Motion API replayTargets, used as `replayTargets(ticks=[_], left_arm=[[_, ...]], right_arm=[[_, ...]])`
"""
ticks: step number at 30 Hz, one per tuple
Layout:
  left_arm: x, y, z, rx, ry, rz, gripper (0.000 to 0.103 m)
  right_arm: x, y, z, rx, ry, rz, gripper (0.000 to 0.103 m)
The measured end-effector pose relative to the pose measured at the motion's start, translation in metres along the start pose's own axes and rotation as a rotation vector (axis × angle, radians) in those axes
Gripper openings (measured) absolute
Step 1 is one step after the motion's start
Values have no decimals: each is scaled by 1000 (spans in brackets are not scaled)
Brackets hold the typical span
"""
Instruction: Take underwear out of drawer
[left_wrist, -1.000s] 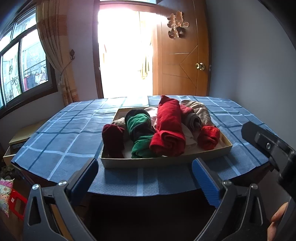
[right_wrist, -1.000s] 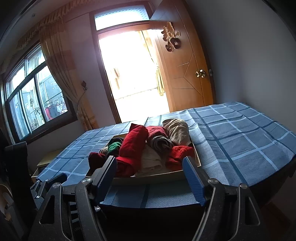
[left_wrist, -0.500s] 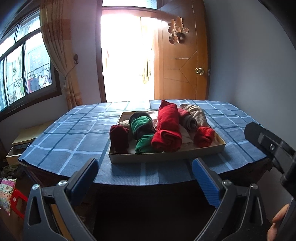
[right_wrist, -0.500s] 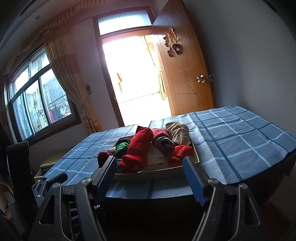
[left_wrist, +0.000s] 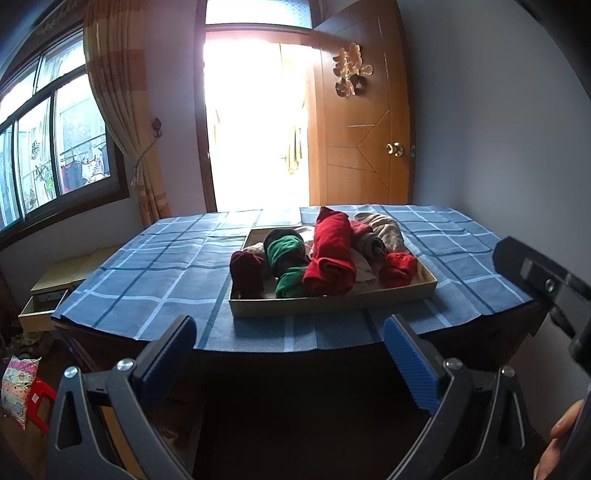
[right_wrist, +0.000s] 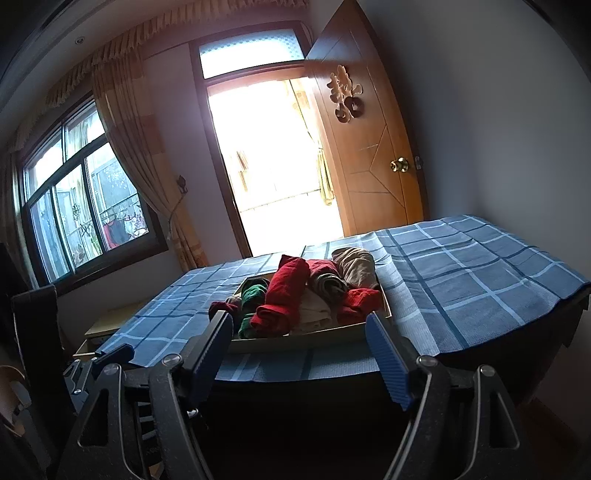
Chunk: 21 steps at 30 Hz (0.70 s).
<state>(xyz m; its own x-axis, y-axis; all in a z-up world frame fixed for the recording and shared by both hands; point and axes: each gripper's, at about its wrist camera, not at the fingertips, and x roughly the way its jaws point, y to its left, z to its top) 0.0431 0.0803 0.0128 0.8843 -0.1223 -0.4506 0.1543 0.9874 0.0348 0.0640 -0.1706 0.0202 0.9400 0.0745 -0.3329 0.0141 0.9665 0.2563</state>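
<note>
A shallow beige drawer tray (left_wrist: 332, 304) (right_wrist: 295, 341) lies on a table under a blue checked cloth (left_wrist: 147, 269) (right_wrist: 461, 277). Rolled underwear fills it: a big red roll (left_wrist: 330, 254) (right_wrist: 282, 295), a green one (left_wrist: 286, 254) (right_wrist: 253, 293), a dark maroon one (left_wrist: 245, 271), a small red one (left_wrist: 399, 267) (right_wrist: 360, 302) and brownish ones (left_wrist: 380, 230) (right_wrist: 354, 266). My left gripper (left_wrist: 290, 349) is open, well short of the table's near edge, with nothing between its blue pads. My right gripper (right_wrist: 299, 343) is open too, also back from the table.
The other gripper's black body shows at the right edge (left_wrist: 546, 280) of the left wrist view, with a person's fingertips (left_wrist: 561, 428) below it. An open wooden door (left_wrist: 364, 129), a bright doorway, a window with a curtain (left_wrist: 118, 110), and low boxes (left_wrist: 55, 288) on the floor at left.
Both grippers have drawn back and risen from the table; the tray looks smaller and farther, and more of the room's upper wall shows. Both stay open.
</note>
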Motion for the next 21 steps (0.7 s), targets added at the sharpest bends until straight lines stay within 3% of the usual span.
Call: replayTargets(ticks=[21], left_arm=[[-33,0,2,-4,-43,-3,103]], right_arm=[[-39,7,1,-24,-43,15,81]])
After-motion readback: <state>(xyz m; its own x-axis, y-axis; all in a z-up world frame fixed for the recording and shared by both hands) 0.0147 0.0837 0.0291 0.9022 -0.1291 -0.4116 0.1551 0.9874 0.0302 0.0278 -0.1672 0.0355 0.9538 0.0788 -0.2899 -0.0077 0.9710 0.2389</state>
